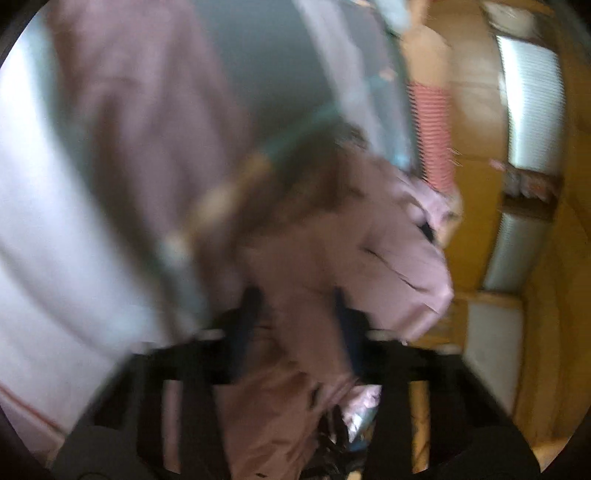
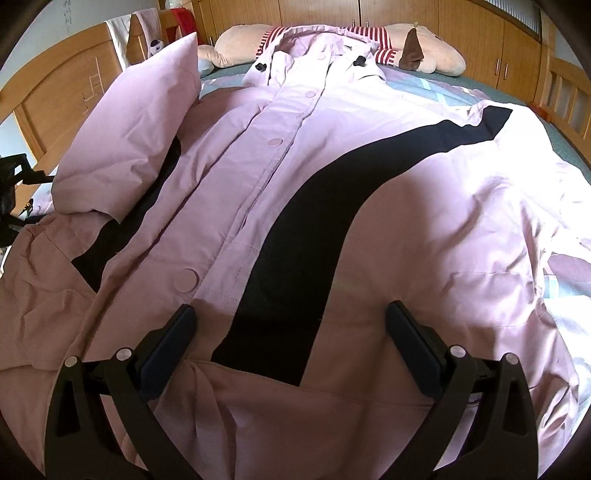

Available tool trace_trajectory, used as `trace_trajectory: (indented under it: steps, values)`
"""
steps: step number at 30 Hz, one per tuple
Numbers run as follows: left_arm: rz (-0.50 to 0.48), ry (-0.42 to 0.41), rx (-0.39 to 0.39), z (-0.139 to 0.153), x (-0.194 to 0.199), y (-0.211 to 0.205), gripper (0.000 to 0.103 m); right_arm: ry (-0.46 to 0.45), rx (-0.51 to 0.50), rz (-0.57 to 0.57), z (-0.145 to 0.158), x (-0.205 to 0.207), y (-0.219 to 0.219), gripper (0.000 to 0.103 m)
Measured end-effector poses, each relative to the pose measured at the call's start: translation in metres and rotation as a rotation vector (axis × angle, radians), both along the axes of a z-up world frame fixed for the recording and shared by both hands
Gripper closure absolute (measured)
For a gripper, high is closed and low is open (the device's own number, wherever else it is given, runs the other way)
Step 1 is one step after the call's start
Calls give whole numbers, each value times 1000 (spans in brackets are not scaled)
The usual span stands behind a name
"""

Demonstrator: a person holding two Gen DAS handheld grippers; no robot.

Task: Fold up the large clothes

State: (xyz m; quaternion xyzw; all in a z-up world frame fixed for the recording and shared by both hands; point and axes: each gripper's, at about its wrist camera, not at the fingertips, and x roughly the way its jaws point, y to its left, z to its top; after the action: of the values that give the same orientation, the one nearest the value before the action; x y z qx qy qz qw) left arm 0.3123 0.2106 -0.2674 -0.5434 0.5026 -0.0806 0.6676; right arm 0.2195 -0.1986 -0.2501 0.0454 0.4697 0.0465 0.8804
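Jacket [image 2: 332, 192]: large, padded, pale pink, curved black stripe down front. Lies front up on bed, spread flat, collar far end, hem near. Placket shut, pink snaps in row. One sleeve [image 2: 136, 122] lifted, raised above body on left of right wrist view. Left wrist view blurred: pink fabric [image 1: 295, 295] bunched between fingers.

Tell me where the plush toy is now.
In the right wrist view the plush toy lies at the far end of the bed, just beyond the jacket collar, in front of the wooden cabinets.
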Motion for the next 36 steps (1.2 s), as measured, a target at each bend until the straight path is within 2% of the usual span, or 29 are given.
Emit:
trace_trajectory:
  steps: [4, 6, 10, 11, 13, 16, 19, 21, 22, 23, 24, 25, 26, 29, 33, 36]
  values:
    - [-10, -98, -5, 6, 10, -15, 92, -7, 11, 1, 0, 0, -2, 1]
    - [5, -161, -4, 20, 15, -18, 92, -10, 16, 1, 0, 0, -2, 1]
    - [-29, -382, 45, 61, 20, -33, 93, -17, 28, 2, 0, -1, -3, 1]
    - [-77, -476, 47, 76, 21, -45, 99, -18, 31, 2, 0, -1, -4, 1]
    - [-190, -609, 12, 94, 26, -72, 100, -22, 38, 2, 0, -2, -5, 1]
    - [-367, -710, -1, 106, 26, -118, 101, -28, 54, 1, 1, -4, -6, 1]
    - [-573, -751, 92, 108, 19, -178, 100, -36, 77, -1, 2, -5, -8, 1]
    - [-652, -726, 135, 100, 19, -205, 94, -40, 90, -1, 2, -5, -9, 1]
    - [-683, -712, 150, 98, 18, -215, 81, -42, 95, -1, 2, -6, -10, 1]
    - [-703, -699, 179, 95, 16, -223, 61, -44, 103, -2, 2, -6, -11, 1]
    - [-707, -693, 222, 94, 17, -229, 49, -46, 112, -2, 2, -6, -12, 1]
    - [-701, -691, 272, 96, 11, -229, 29, -49, 120, -2, 2, -7, -12, 1]
    - [-677, -695, 327, 97, 11, -229, 18, -51, 127, -3, 2, -8, -13, 1]
    - [-591, -708, 383, 103, 12, -216, 10, -57, 147, -5, 2, -9, -14, 1]
    - [-495, -734, 313, 110, 11, -191, 9, -60, 159, -8, 3, -10, -15, 1]
    - [-498, -761, 286, 114, 2, -178, 9, -61, 181, -16, 4, -11, -18, 1]
